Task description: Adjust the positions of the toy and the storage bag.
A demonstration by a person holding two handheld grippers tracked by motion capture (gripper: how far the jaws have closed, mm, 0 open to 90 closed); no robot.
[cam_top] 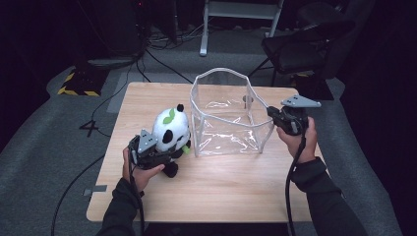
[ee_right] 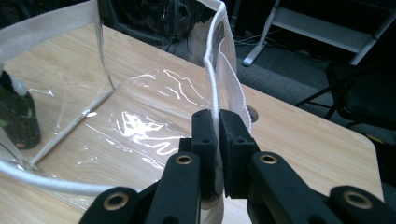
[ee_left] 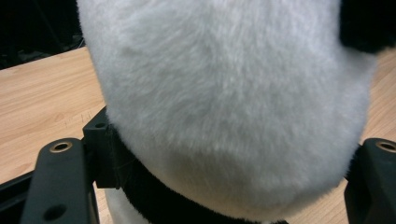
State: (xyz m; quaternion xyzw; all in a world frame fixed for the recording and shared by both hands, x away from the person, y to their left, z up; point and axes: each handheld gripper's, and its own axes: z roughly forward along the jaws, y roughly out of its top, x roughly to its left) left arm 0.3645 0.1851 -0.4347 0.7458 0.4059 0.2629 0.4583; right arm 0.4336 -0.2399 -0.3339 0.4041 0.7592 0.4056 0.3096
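Note:
A black-and-white panda plush (cam_top: 172, 129) with a green leaf on its head stands on the wooden table (cam_top: 211, 191), left of a clear plastic bag (cam_top: 223, 118). My left gripper (cam_top: 167, 155) is shut on the panda's lower body from the near left. In the left gripper view its white fur (ee_left: 224, 93) bulges between the two jaws of the left gripper (ee_left: 233, 149). The bag stands open and upright with a white-trimmed rim. My right gripper (cam_top: 269, 112) is shut on that rim at the bag's right side. In the right gripper view the right gripper (ee_right: 218, 126) pinches the white trim (ee_right: 212, 70).
A dark chair (cam_top: 305, 44) and a white frame (cam_top: 236, 14) stand on the floor beyond the table's far edge. Cables run across the grey floor at the left. A small round hole (ee_right: 252, 112) sits in the tabletop behind the bag. Bare wood lies in front of the bag.

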